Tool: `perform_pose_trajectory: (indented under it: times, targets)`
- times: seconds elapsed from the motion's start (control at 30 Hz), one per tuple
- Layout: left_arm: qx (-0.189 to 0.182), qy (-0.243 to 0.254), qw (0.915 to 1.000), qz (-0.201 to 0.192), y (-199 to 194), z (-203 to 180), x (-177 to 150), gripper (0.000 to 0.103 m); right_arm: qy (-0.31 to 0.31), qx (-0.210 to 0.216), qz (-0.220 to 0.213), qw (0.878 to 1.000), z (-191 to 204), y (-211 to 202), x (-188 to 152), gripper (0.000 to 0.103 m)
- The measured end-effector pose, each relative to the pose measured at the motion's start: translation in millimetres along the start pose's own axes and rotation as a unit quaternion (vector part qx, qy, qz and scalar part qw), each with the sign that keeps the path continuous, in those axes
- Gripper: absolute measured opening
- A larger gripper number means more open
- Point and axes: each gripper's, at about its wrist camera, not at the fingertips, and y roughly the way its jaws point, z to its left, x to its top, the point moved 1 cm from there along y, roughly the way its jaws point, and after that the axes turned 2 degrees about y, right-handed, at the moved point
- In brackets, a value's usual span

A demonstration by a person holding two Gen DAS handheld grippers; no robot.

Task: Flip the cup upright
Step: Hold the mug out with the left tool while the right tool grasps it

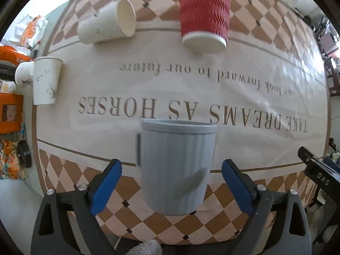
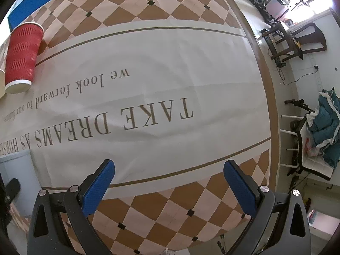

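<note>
Tablecloth [image 1: 244, 106] printed | grey cup [image 1: 177, 170] upright between spread left tool [image 1: 172, 182] | right tool [image 2: 170, 189] released

The ribbed grey plastic cup [image 1: 177, 170] was blurred; the red corrugated paper cup's [image 1: 204, 12] base was cropped.

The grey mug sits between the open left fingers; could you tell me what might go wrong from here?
1. The mug looks blurred and neither pad of the left gripper touches it, so it may not be settled and could tip.
2. Its handle faces the left-hand finger, so closing there could twist the mug rather than clamp it.
3. The red cup and a white cup lie beyond and could be knocked.
</note>
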Motion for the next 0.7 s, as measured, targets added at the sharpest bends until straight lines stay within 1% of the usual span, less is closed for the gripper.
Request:
perform_pose_trajectory:
  times: [0.13,0.27,0.33,0.4,0.57,0.7]
  targets:
    - [0.005,-0.010,0.9986,-0.051,-26,23,-7,0.103,0.000,0.007,-0.002,1.000,10,-9,-4,0.103]
    - [0.036,-0.007,0.9939,-0.104,-50,52,-13,0.103,-0.002,0.024,-0.008,1.000,26,-21,-10,0.103]
    - [0.051,-0.001,0.9916,-0.119,-55,61,-15,0.103,-0.005,0.036,-0.011,0.999,37,-29,-14,0.103]
    - [0.065,0.000,0.9904,-0.122,-57,72,-15,0.103,-0.010,0.047,-0.014,0.999,49,-36,-17,0.103]
    - [0.072,-0.005,0.9899,-0.122,-53,100,-29,0.103,-0.031,0.075,-0.010,0.997,86,-54,-31,0.103]
    - [0.066,-0.011,0.9908,-0.118,-43,120,-34,0.103,-0.049,0.100,0.004,0.994,118,-64,-43,0.103]
